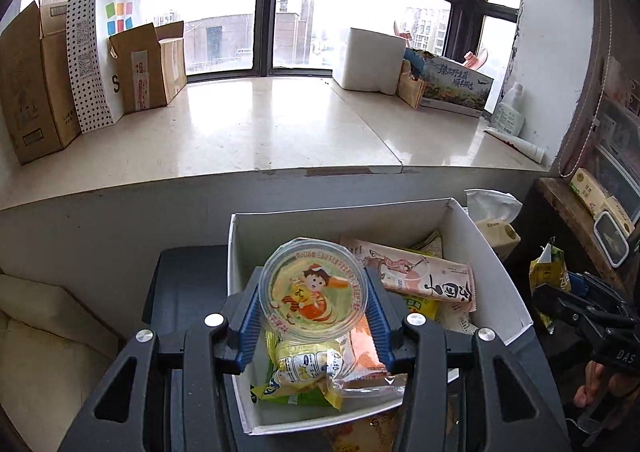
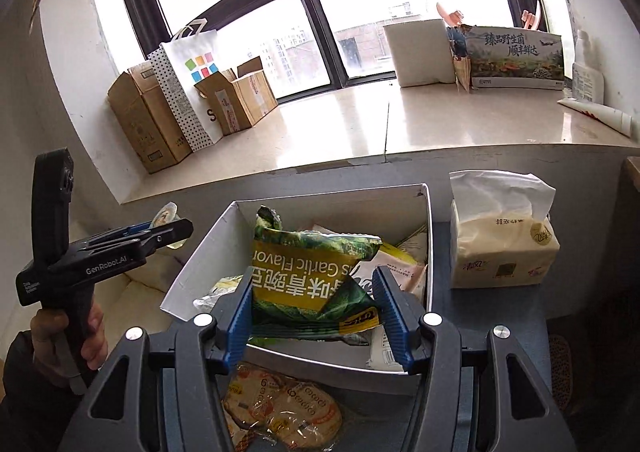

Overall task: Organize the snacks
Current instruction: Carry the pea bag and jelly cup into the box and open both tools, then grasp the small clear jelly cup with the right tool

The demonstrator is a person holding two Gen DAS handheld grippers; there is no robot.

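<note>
**Inspector:** First, the left gripper [image 1: 314, 314]. Its state?

**Assistant:** Its blue pads [image 1: 250, 326] are closed against both sides of a round clear cup [image 1: 313, 290] with a cartoon lid. The cup is held above the white box [image 1: 500, 272], over its near left part. In the right wrist view the same gripper [image 2: 172, 230] appears at far left, gripped by a hand [image 2: 86, 336], with the cup [image 2: 166, 216] showing past its tip.

**Inspector:** And the right gripper [image 2: 316, 316]?

**Assistant:** Its jaws are part open and clamp a green and yellow bag [image 2: 312, 276] marked "Garlic Flavor". The bag hangs over the near edge of the box [image 2: 200, 252], its print upside down. In the left wrist view this gripper [image 1: 560, 292] sits at the right edge, the bag [image 1: 546, 276] pinched in it.

**Inspector:** Contents of the box?

**Assistant:** A pink packet [image 1: 424, 272] with large characters lies across the far right. A yellow pouch [image 1: 308, 368] lies at the near side, under the cup, with an orange wrapper [image 1: 366, 352] just beside it. Other packets are partly hidden.

**Inspector:** Outside the box?

**Assistant:** A clear pack of round biscuits [image 2: 280, 412] lies on the dark surface [image 2: 472, 312], near side of the box. A tissue pack [image 2: 502, 240] stands just right of the box. On the sill [image 1: 280, 124] behind, cardboard cartons [image 1: 36, 84] and a paper bag [image 1: 108, 44] stand at left; a white block [image 1: 370, 60] and a printed box [image 1: 456, 86] at right.
</note>
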